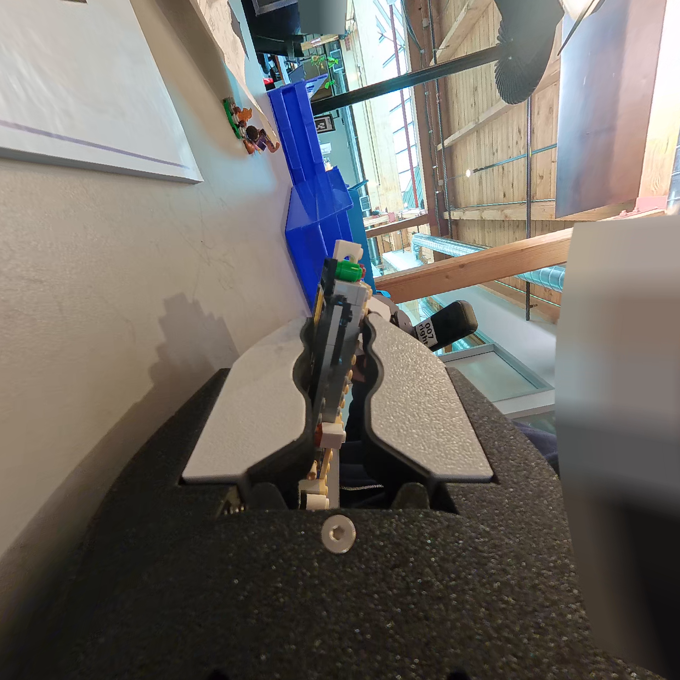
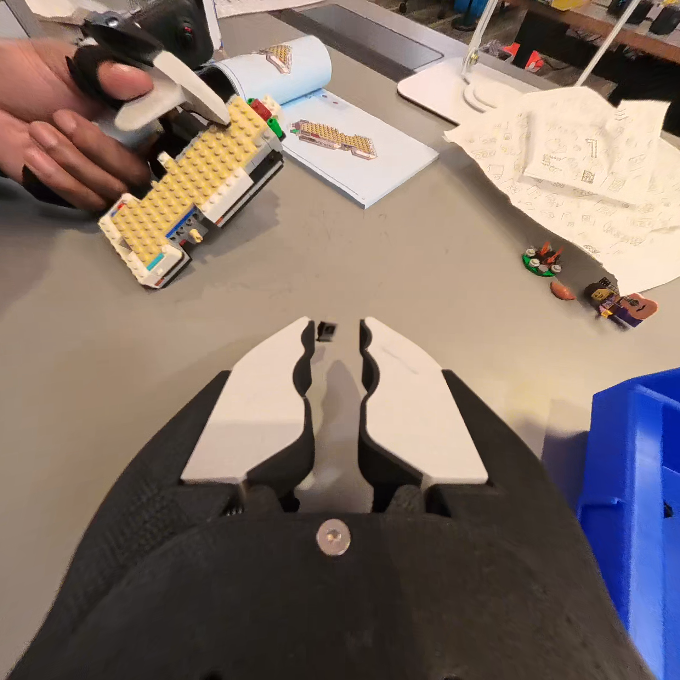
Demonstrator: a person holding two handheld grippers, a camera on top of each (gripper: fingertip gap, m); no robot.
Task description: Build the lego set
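Observation:
My left gripper (image 1: 337, 322) is shut on a long brick model (image 1: 336, 353), with tan studded plates on top and white, grey and black sides. The view is rolled on its side. In the right wrist view the left gripper (image 2: 206, 110), held by a hand (image 2: 55, 121), grips the model (image 2: 206, 173) at its far end, while the near end is low by the grey table (image 2: 368, 250). My right gripper (image 2: 335, 323) is open just above the table. A small black piece (image 2: 325, 331) sits between its tips against the left pad (image 2: 307, 331), well clear of the right pad.
An open instruction booklet (image 2: 353, 158) lies behind the model. Crumpled white paper bags (image 2: 588, 165) lie at the right. Nearby are a green round piece (image 2: 542, 263), an orange piece (image 2: 562, 291) and a minifigure with a guitar (image 2: 618, 305). A blue bin (image 2: 633, 478) stands at the near right. The grippers' ends are close to 15 centimetres from one another.

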